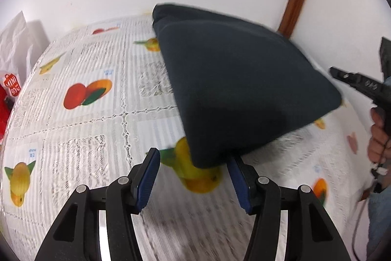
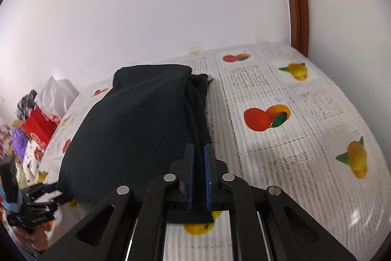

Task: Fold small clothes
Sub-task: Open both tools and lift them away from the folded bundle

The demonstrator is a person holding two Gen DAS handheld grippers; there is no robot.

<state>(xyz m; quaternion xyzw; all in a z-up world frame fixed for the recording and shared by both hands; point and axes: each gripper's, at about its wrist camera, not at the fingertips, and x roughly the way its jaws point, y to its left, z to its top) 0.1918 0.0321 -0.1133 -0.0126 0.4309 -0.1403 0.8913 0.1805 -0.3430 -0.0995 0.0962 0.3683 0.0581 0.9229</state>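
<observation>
While the clutter of bags sits well off at the left end of the desk and can be ignored, the work begins at the left claw, which stands open with its blue pads apart and gripping nothing. The near corner of the dark garment overlaps the tip of its right-hand finger, but no pad presses on it. The garment itself lies in the middle of the fruit-print cloth, already doubled into a thick, rounded bundle whose loose, bunched layers show along its right side in the right wrist view. Judged from that, the step in hand is to square and flatten this fold. To do it well, the left claw should drop low to the desk before closing, so it takes all the layers of that corner and not just the top one. Further right, the right claw has its pads drawn almost together at the garment's near edge. Whether a fold is nipped between them I cannot tell, so it would be wise to confirm the hold before pulling. Both sides should then draw evenly, keeping the edges aligned, since the bunched right side looks likely to slip out and spoil the fold.
</observation>
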